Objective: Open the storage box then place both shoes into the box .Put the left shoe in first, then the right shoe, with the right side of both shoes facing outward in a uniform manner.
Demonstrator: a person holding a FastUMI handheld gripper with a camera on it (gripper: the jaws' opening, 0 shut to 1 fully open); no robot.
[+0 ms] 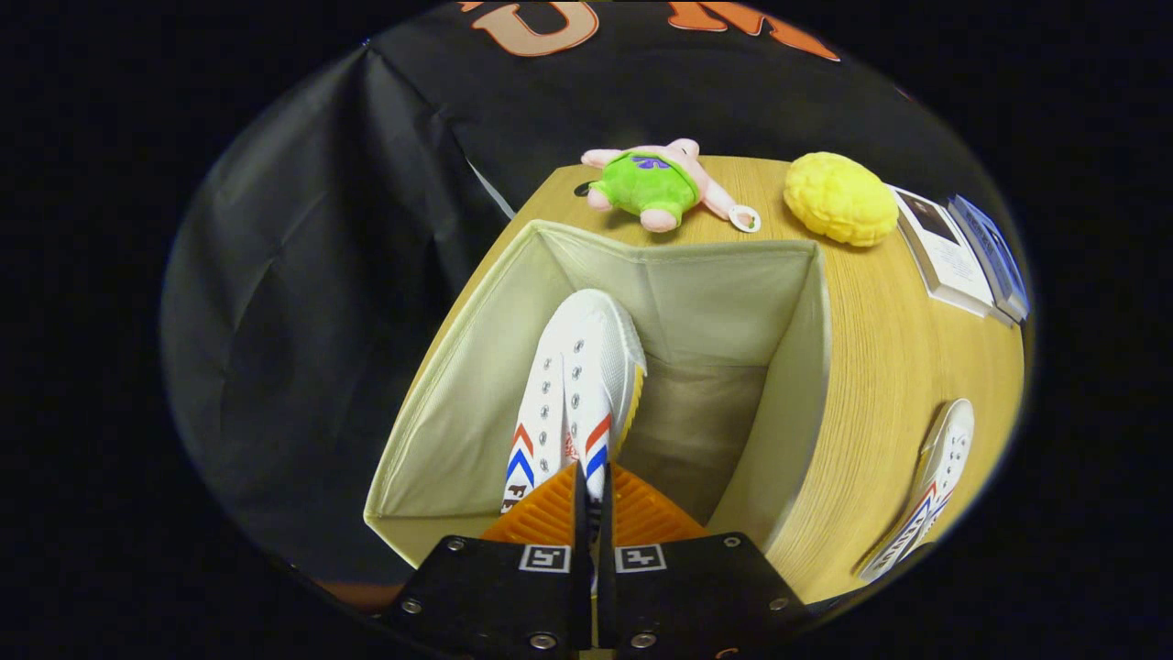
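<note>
My gripper [588, 481] is shut on the heel end of a white sneaker [577, 385] with red and blue chevrons. The shoe hangs toe-first down into the open beige fabric storage box [440, 412], just ahead of the fingers, nearer the box's left wall. A bare patch of the box's floor shows to the shoe's right. The second white sneaker [930, 490] lies on the wooden table [880, 385] to the right of the box.
Beyond the box lie a pink plush toy in green [652, 183] and a yellow knobbly ball [839, 198]. Booklets [962, 252] rest at the table's far right. Black cloth hangs to the left of the table.
</note>
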